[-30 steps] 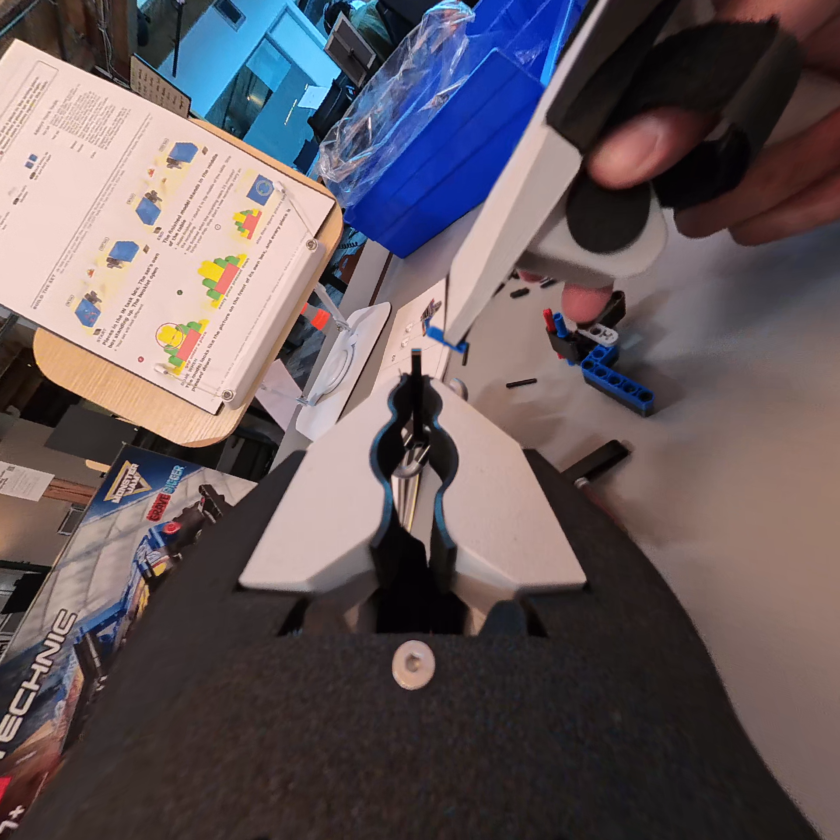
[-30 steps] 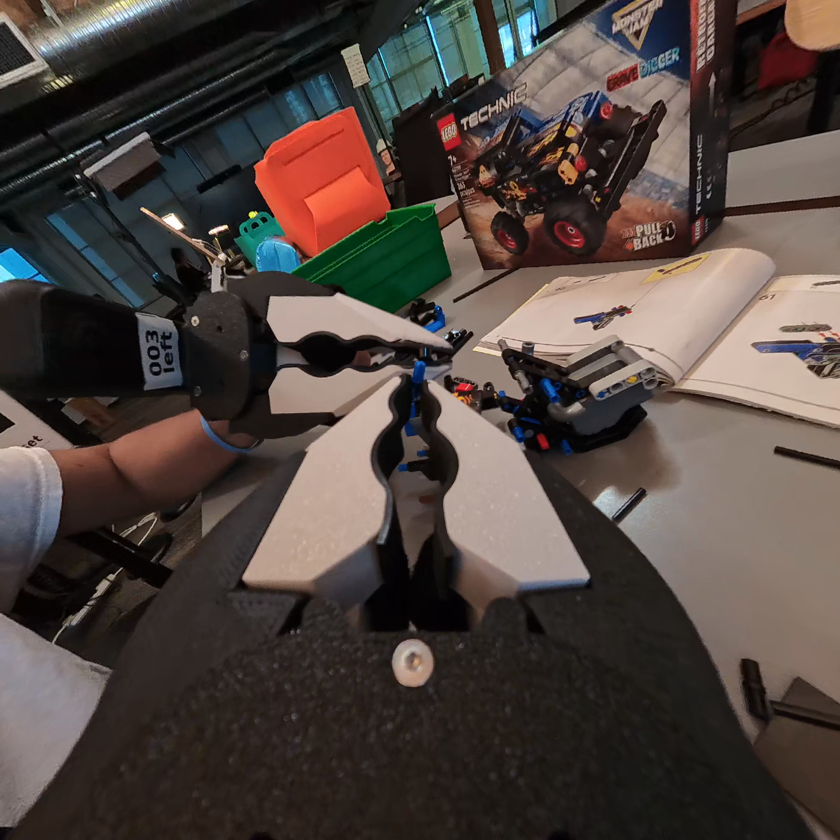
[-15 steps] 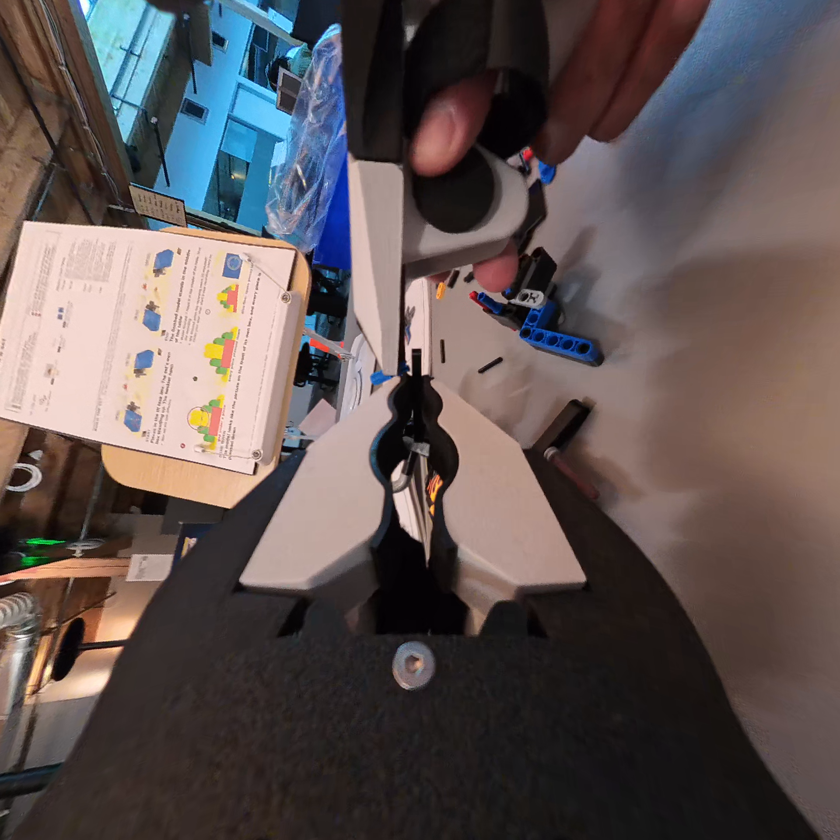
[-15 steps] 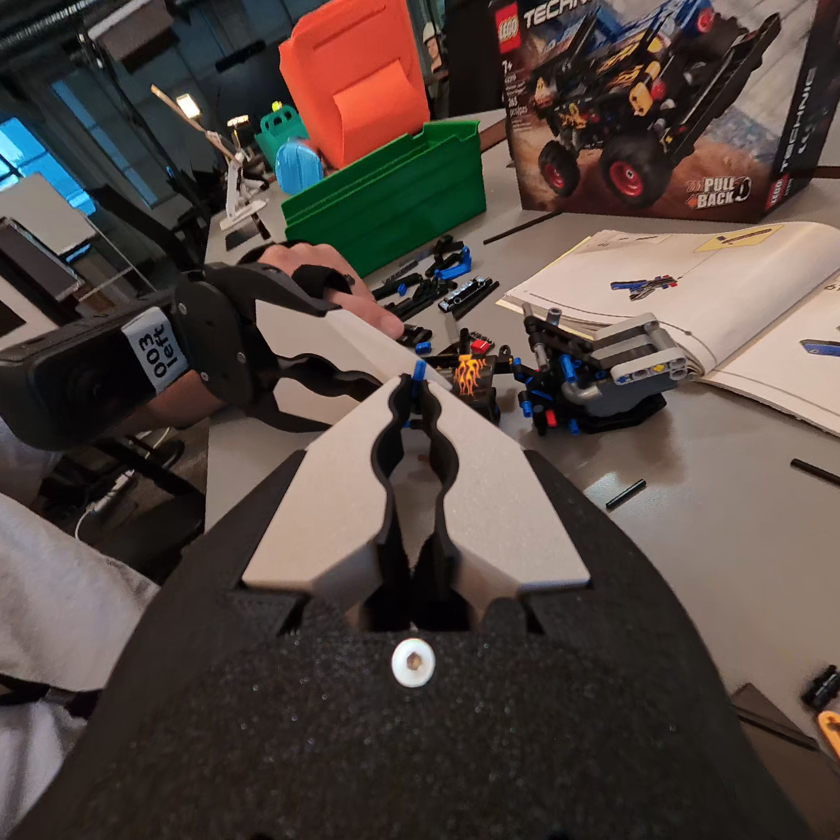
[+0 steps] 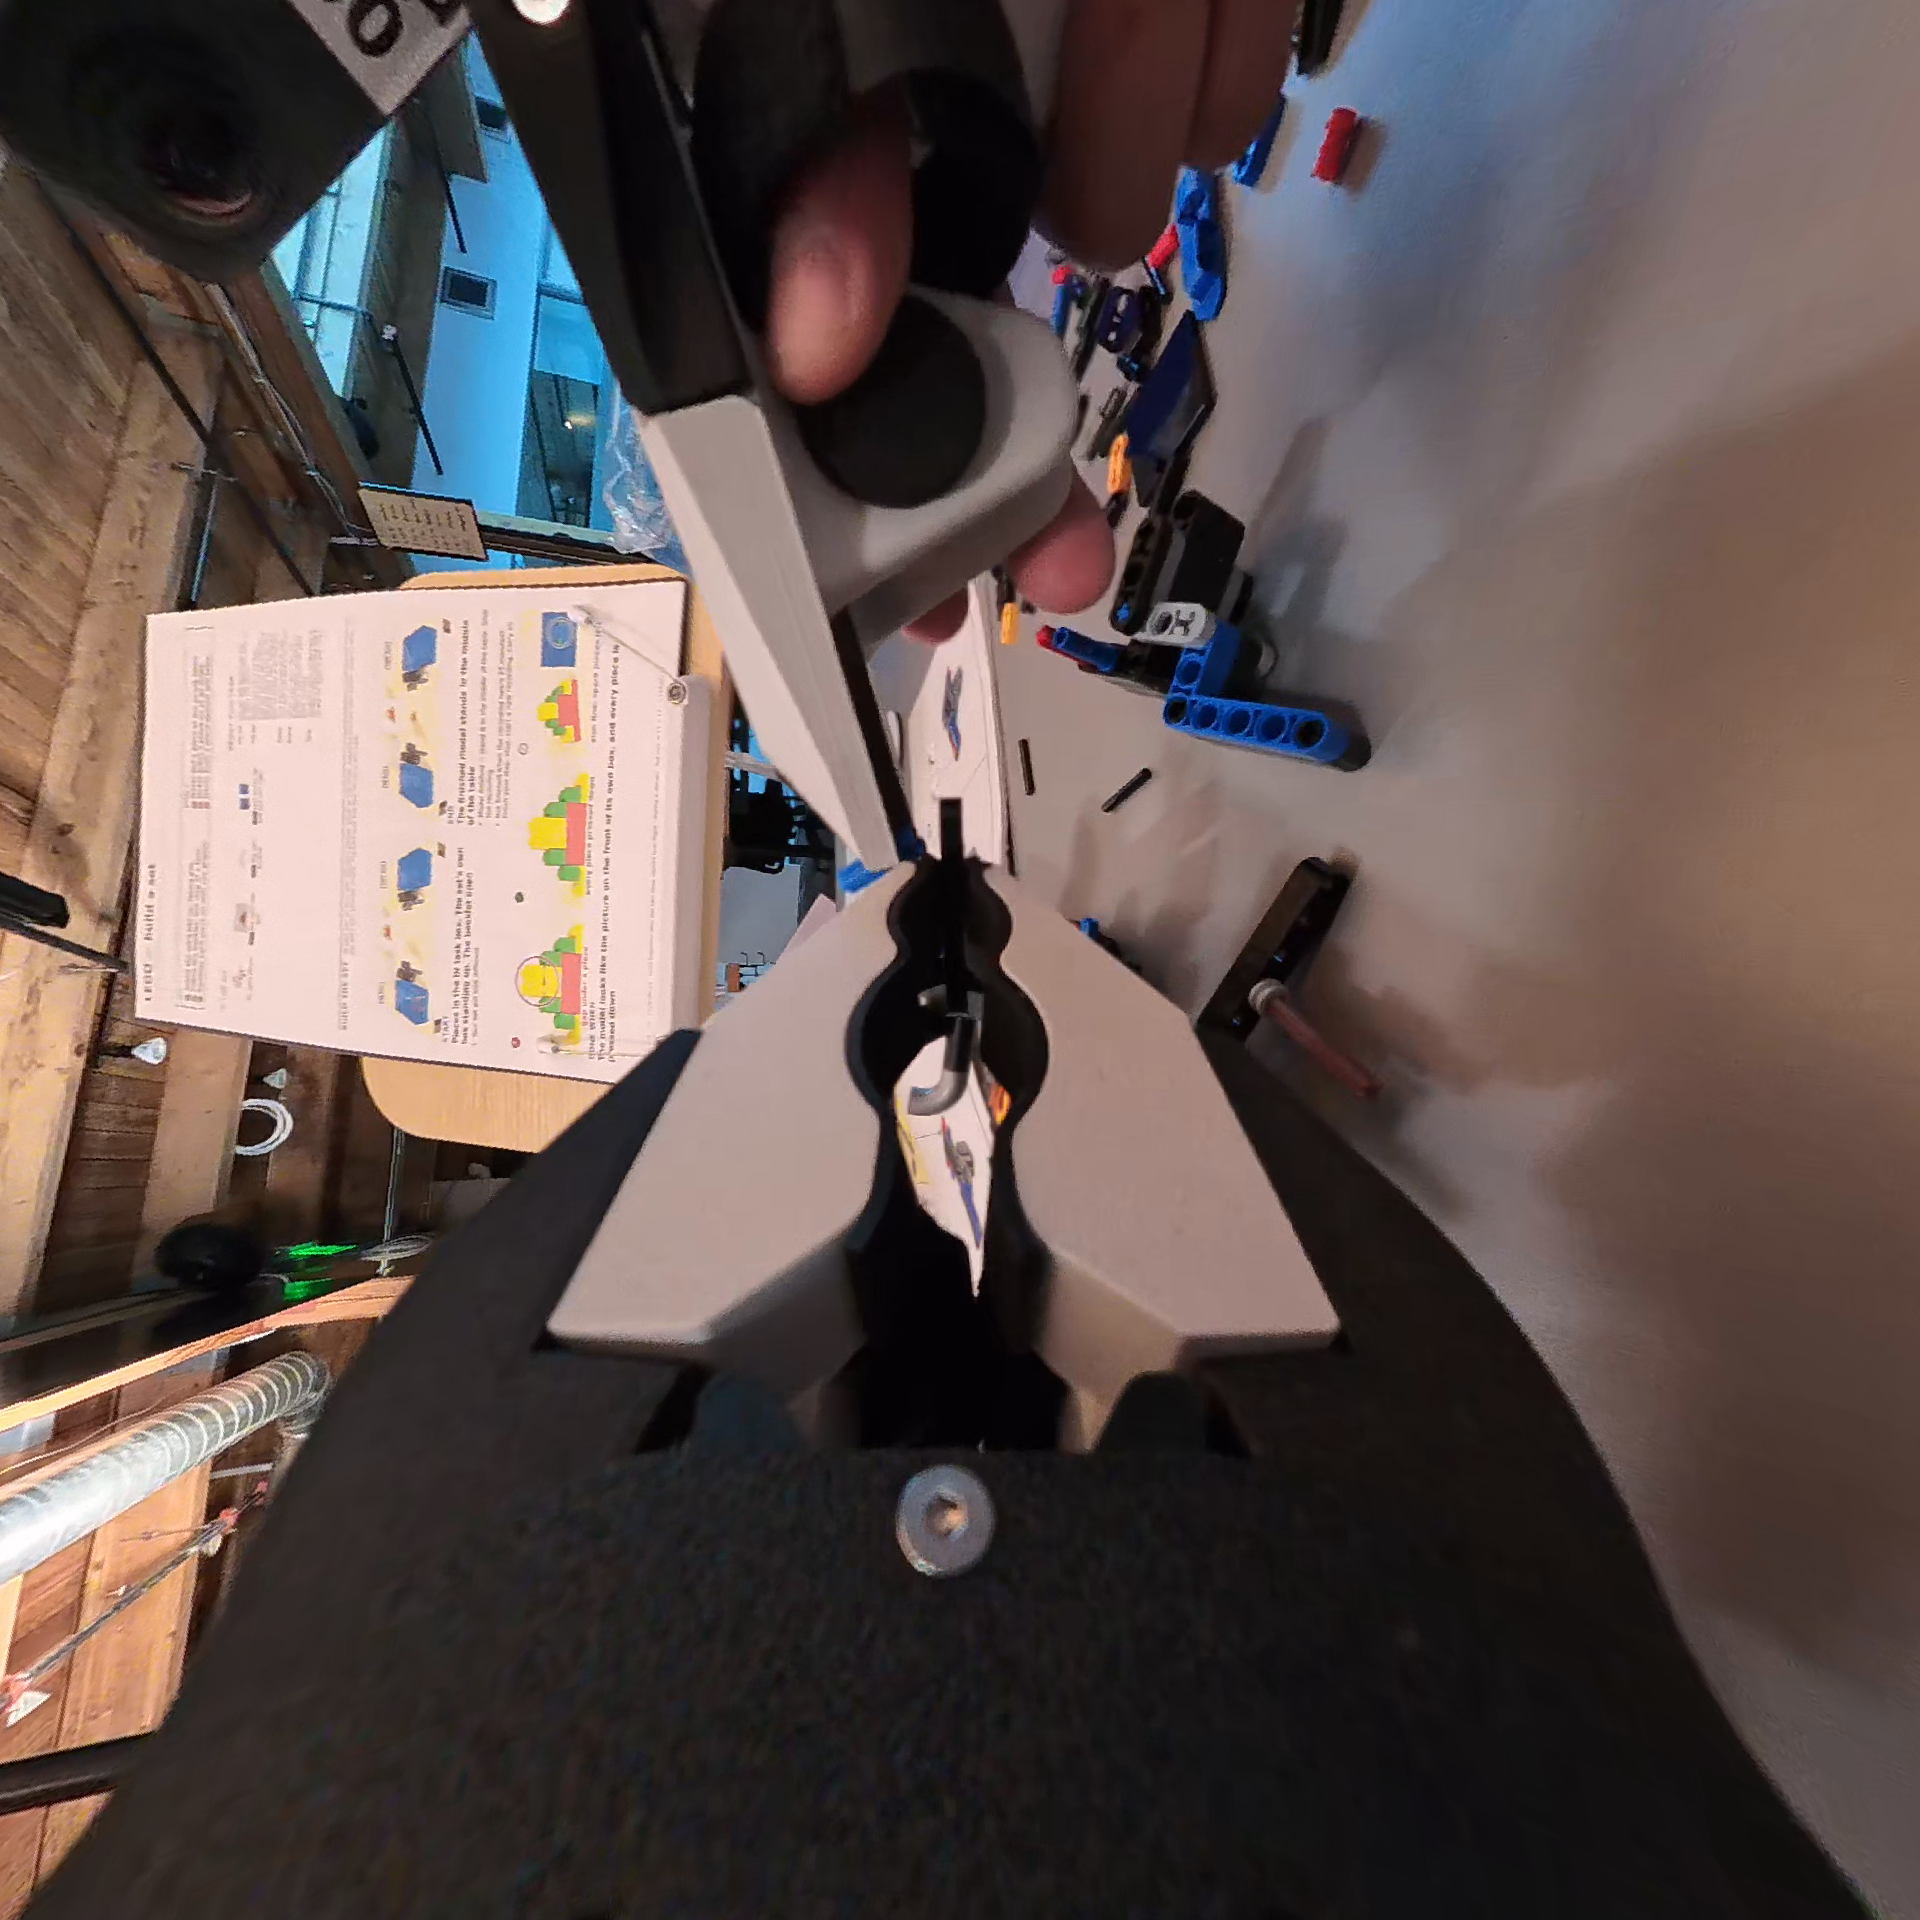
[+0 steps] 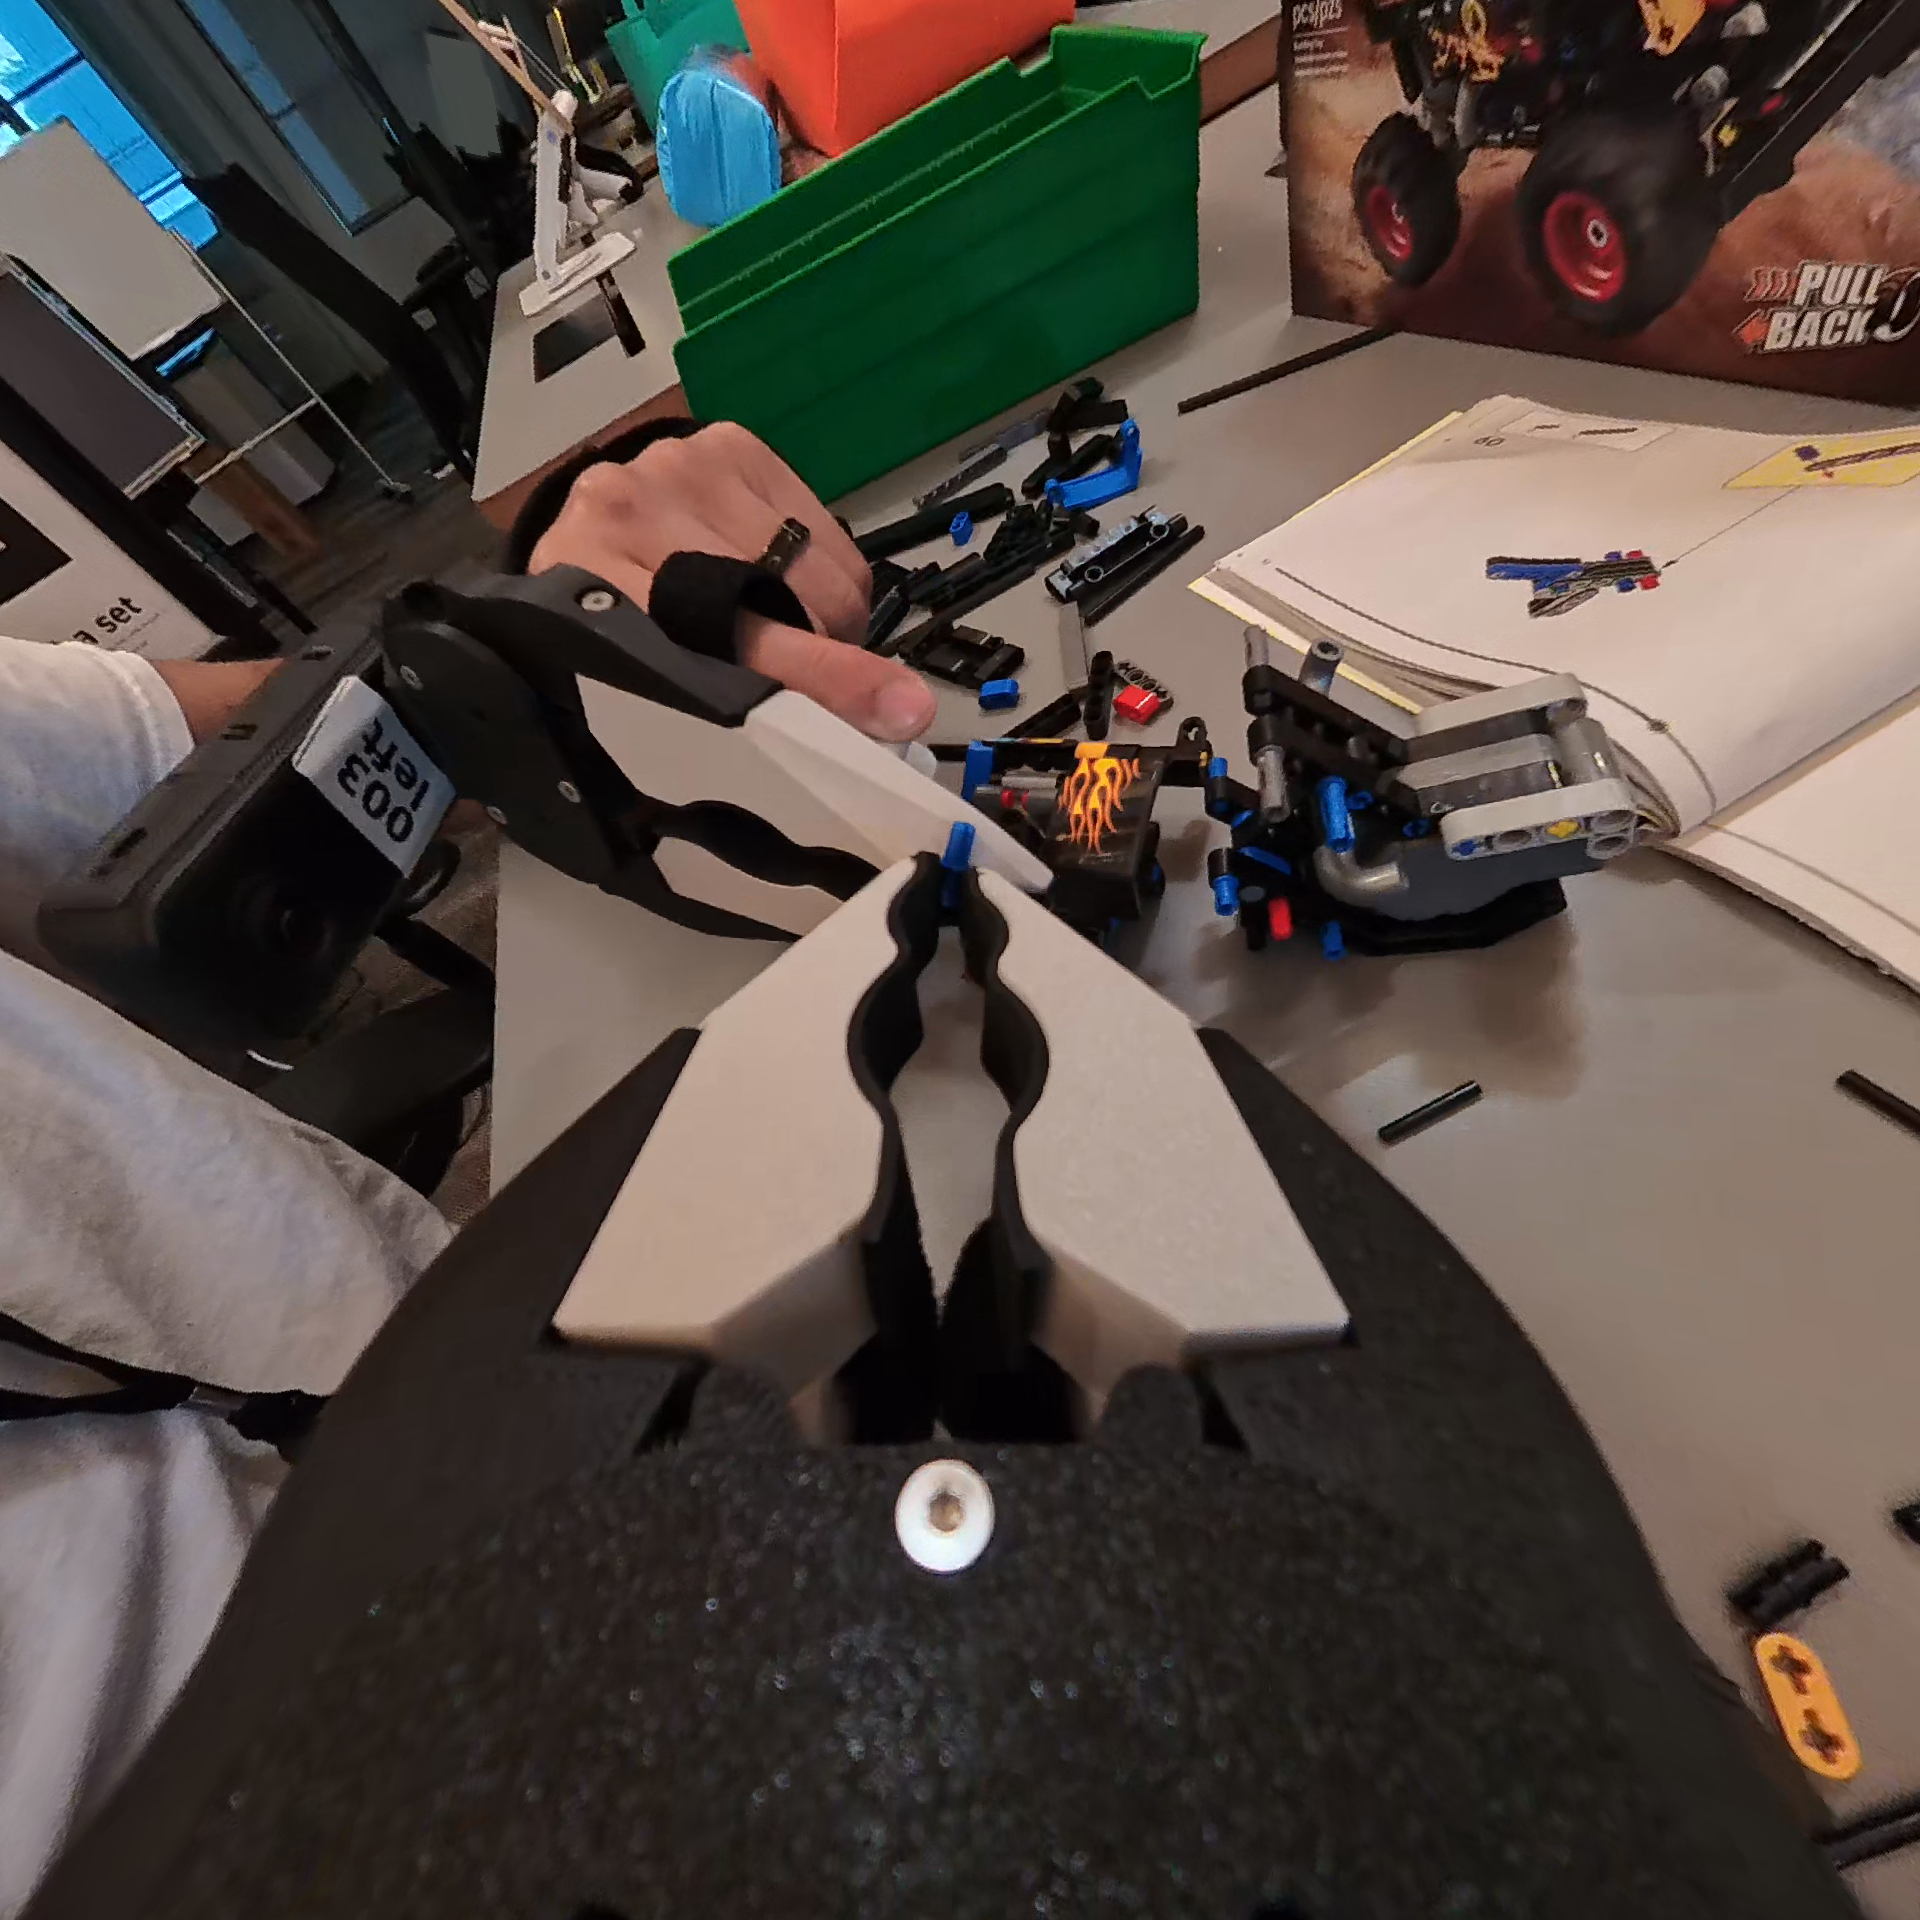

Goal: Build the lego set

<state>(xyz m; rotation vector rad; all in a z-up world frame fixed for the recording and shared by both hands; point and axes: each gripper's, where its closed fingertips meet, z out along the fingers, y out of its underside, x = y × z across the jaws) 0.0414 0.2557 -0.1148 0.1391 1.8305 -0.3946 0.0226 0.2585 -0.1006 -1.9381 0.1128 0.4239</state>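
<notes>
Lego set work looked partly done: a half-built chassis (image 6: pixel 1455 821) sat by the open booklet (image 6: pixel 1621 582) amid loose pieces, while the right gripper (image 6: pixel 951 883) pinched a blue pin (image 6: pixel 958 847) and the left gripper (image 5: pixel 948 868) clamped a thin black piece (image 5: pixel 949 826), tips nearly meeting.

A small blue pin (image 6: pixel 958 847) stands upright, pinched at the right gripper's (image 6: pixel 951 883) tips. On the grey table (image 6: pixel 1558 1195) sit a black panel with orange flames (image 6: pixel 1091 805), a part-built black, grey and blue chassis (image 6: pixel 1434 821) against the open instruction booklet (image 6: pixel 1662 603), and loose black and blue pieces (image 6: pixel 1039 540) before the green bin.
</notes>
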